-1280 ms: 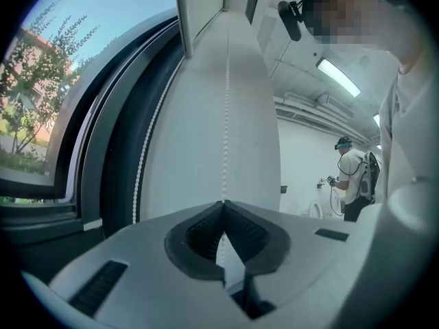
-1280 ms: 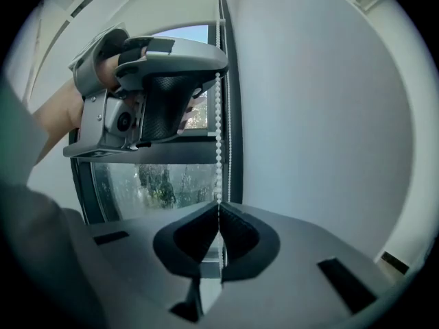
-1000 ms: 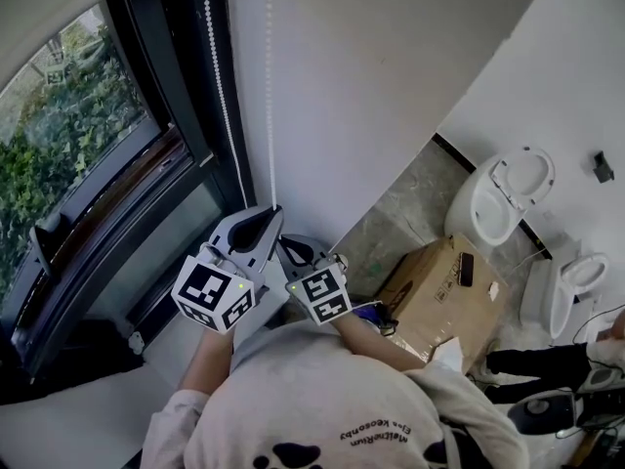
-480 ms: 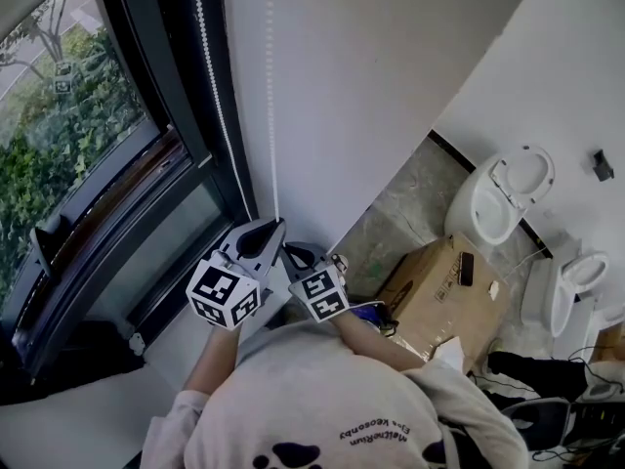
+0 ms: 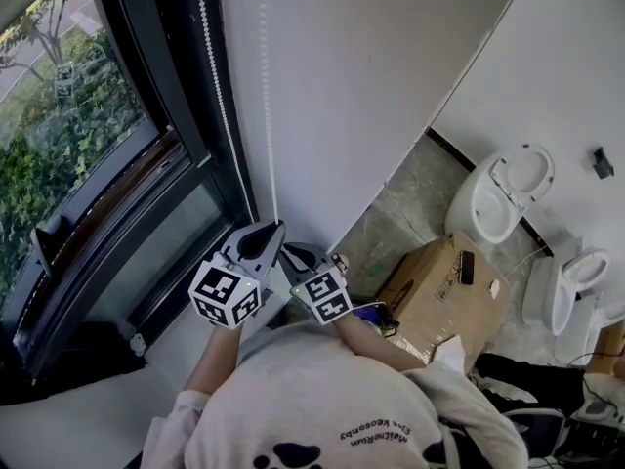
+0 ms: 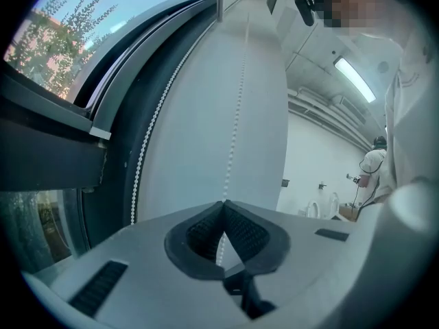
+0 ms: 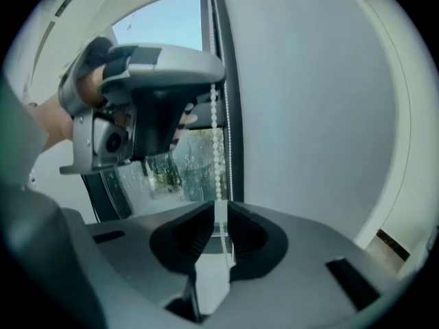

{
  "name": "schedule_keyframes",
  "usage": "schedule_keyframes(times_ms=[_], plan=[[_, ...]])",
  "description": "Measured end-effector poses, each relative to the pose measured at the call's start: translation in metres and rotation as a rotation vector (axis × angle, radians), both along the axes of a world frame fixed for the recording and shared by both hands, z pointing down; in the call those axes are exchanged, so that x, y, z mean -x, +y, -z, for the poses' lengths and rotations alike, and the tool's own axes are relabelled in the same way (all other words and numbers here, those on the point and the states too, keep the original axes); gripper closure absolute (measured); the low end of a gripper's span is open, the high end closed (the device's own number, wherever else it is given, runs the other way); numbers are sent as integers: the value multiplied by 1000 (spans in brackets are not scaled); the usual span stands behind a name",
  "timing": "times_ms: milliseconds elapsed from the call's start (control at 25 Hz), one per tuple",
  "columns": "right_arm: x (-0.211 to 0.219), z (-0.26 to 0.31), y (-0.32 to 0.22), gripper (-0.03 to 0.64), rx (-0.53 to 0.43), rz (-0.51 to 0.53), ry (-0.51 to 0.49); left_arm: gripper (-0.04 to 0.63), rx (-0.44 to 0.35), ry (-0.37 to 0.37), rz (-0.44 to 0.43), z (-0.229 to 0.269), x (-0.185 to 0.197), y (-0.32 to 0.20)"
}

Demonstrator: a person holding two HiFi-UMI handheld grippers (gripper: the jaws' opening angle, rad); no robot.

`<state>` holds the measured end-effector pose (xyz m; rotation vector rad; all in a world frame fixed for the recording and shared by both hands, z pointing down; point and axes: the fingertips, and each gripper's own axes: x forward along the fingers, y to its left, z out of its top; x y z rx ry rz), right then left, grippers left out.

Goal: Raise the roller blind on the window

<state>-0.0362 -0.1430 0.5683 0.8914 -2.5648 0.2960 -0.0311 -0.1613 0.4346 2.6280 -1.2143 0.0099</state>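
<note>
Beside the dark window frame (image 5: 186, 96), the blind's bead chain (image 5: 266, 96) hangs in two strands down the white wall (image 5: 391, 86), and the strand farther from the glass runs through both grippers. The left gripper (image 5: 262, 231) sits higher on it, jaws pressed together on the beads. Just below, the right gripper (image 5: 296, 253) has been opening its jaws; they now stand slightly apart with the chain passing loosely between them, not pinched. This looks like the hand-over-hand changeover. To do it well, the left should probably keep its clamp so the blind cannot run back, while the right is freed fully, taken up the same strand above the left and closed squarely on the beads before any pull. Pulling straight along the chain would be safer than dragging it sideways. A cardboard box (image 5: 439, 291) sits on the floor well behind.
</note>
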Motion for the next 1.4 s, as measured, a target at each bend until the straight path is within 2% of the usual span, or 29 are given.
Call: schedule_keyframes(times_ms=[80, 520, 760, 960, 1200, 1400], plan=[[-3, 20, -2, 552, -29, -16, -40, 588, -2, -1, 1, 0, 0, 0], [-19, 133, -3, 552, -132, -92, -182, 588, -14, 4, 5, -1, 8, 0], [-7, 196, -2, 551, -198, -54, -249, 588, -9, 6, -5, -2, 8, 2], [8, 243, -7, 552, -284, -16, -272, 588, -10, 6, -12, -3, 8, 5], [21, 275, -16, 554, -336, 2, -274, 588, -9, 4, -20, -4, 8, 5], [24, 282, -21, 606, -351, 1, -260, 588, -12, 5, -26, -4, 8, 4]])
